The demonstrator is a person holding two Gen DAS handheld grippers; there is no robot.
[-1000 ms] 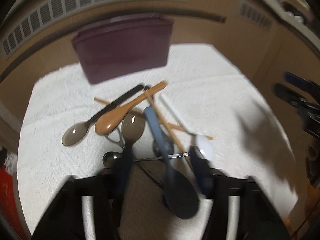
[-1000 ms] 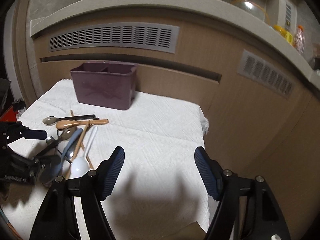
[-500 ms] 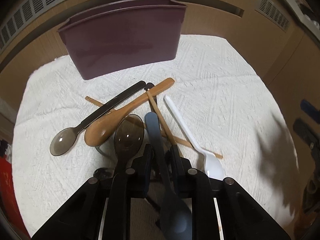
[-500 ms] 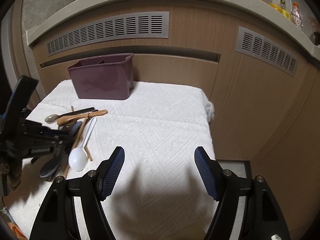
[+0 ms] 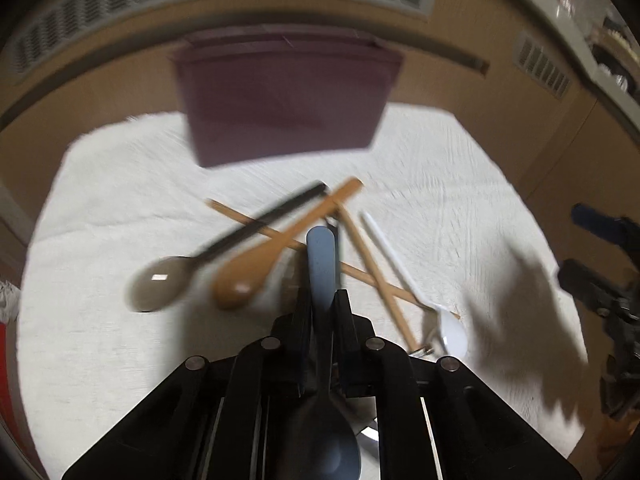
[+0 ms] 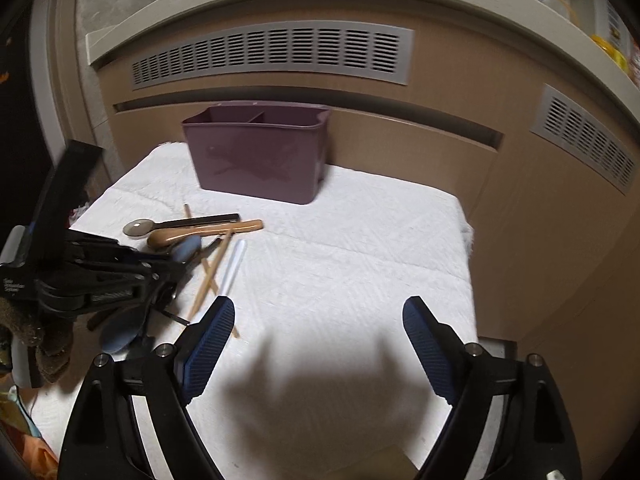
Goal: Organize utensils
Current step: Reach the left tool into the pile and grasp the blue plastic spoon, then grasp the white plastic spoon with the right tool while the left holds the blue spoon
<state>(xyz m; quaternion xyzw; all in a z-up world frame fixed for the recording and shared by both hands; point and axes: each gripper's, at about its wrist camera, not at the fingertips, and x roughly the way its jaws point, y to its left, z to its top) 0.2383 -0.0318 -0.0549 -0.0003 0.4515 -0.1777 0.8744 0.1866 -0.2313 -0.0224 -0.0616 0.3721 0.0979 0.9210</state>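
Note:
My left gripper (image 5: 322,300) is shut on the handle of a blue spoon (image 5: 320,264) and holds it lifted above the pile; its bowl hangs back under the gripper (image 6: 120,334). On the white cloth lie a dark translucent spoon (image 5: 160,284), a wooden spoon (image 5: 248,276), wooden chopsticks (image 5: 372,272) and a white spoon (image 5: 452,328). The purple divided caddy (image 5: 288,100) stands behind them, also seen in the right wrist view (image 6: 260,156). My right gripper (image 6: 316,320) is open and empty over bare cloth.
The white cloth (image 6: 360,264) covers a low surface against a brown cabinet wall with grey vents (image 6: 272,56). The cloth's right edge (image 6: 466,236) drops off. Metal utensils lie partly hidden under my left gripper (image 5: 424,344).
My left gripper closed on the blue spoon's handle and lifted it off the pile. The right gripper stayed open and shifted only slightly.

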